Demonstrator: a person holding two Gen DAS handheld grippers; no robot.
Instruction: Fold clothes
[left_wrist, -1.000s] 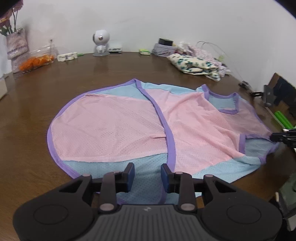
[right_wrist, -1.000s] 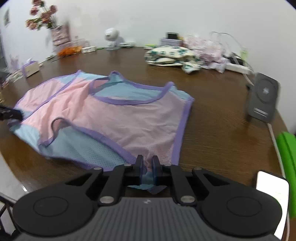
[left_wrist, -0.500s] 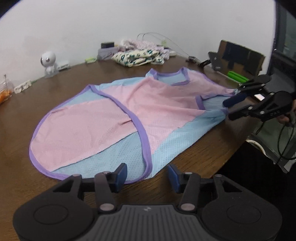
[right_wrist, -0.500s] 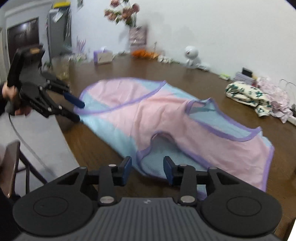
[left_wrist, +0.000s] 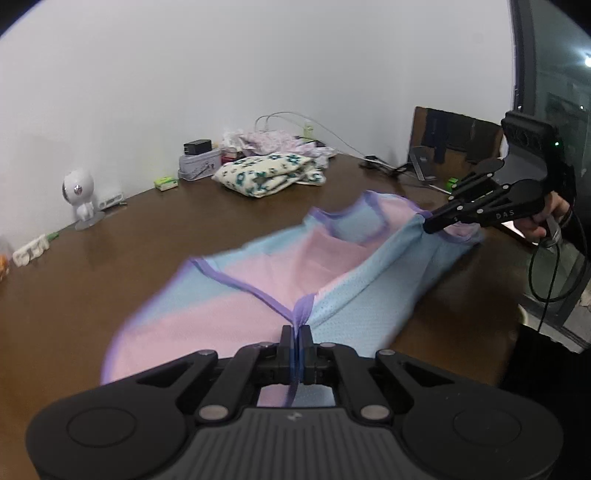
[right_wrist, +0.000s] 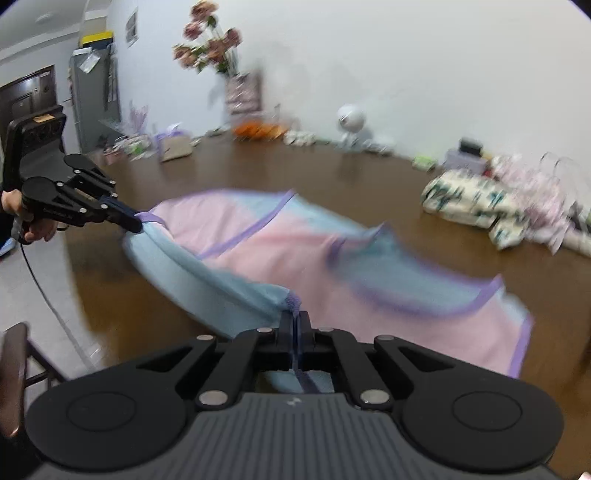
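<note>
At the table's (left_wrist: 110, 266) near edge, left gripper (left_wrist: 296, 341) and right gripper (right_wrist: 294, 328) each clamp the garment's (left_wrist: 229, 314) near border, raised, likely to fold it over.

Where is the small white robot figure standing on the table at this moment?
The white robot figure stands at the far edge of the table by the wall, left in the left wrist view, beside a small green box; the right wrist view shows it blurred.

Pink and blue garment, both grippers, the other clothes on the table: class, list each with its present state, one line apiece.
Left gripper: shut on the garment's purple edge.
Right gripper: shut on the garment's near edge.
Garment: near edge lifted off the table, far part lying on it.
Floral clothes: folded, untouched.
</note>
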